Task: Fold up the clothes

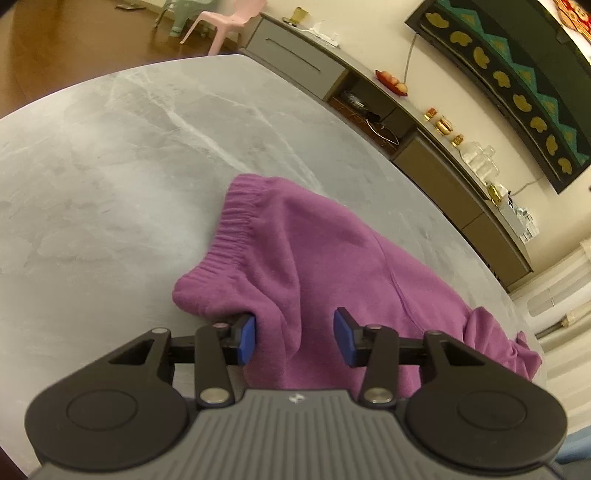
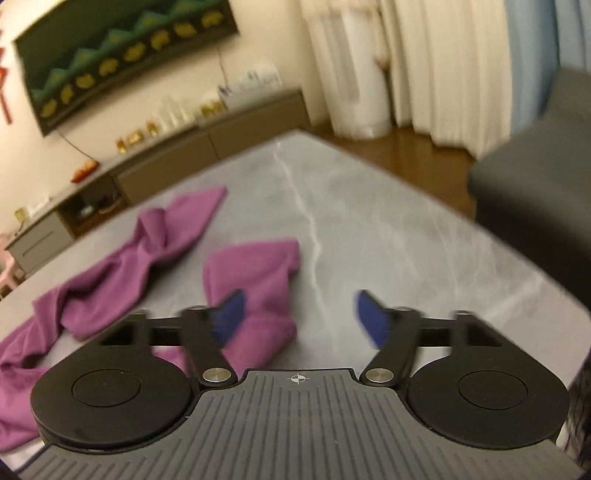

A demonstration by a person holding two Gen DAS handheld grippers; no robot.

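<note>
No legible text or labels

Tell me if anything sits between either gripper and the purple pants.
Nothing visible does. The left gripper is open, with a fold of the pants already between its fingers. The right gripper is open above a pant leg; only bare table lies around it.

A grey marble-patterned tabletop [image 1: 129, 140] fills the foreground. Beyond its far edge a long low sideboard [image 1: 436, 173] runs along a cream wall [image 1: 369, 33], under a dark framed picture [image 1: 517, 85]. White curtains [image 2: 424, 66] hang over brown wooden floor [image 2: 406, 147]. A pink plastic chair [image 1: 229, 22] stands past the table's far corner.
</note>
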